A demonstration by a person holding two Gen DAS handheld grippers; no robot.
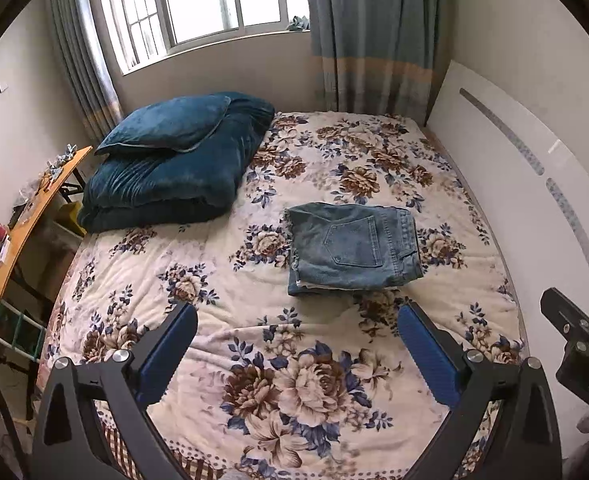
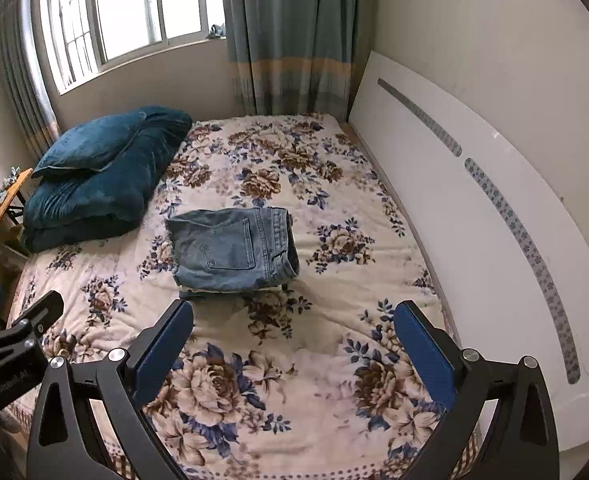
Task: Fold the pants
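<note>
A pair of blue jeans (image 1: pixel 354 246) lies folded into a compact stack on the floral bedspread (image 1: pixel 222 276), back pocket facing up. It also shows in the right wrist view (image 2: pixel 234 250). My left gripper (image 1: pixel 298 332) is open and empty, held above the bed short of the jeans. My right gripper (image 2: pixel 294 328) is open and empty too, held above the bed just short of the jeans. The right gripper's tip shows at the right edge of the left wrist view (image 1: pixel 574 320). The left gripper's tip shows at the left edge of the right wrist view (image 2: pixel 22 328).
A folded dark teal blanket with a pillow on top (image 1: pixel 174 160) sits at the bed's far left. A white headboard (image 1: pixel 514 184) runs along the right side. An orange side table (image 1: pixel 34 208) with small items stands left of the bed. A window and curtains are behind.
</note>
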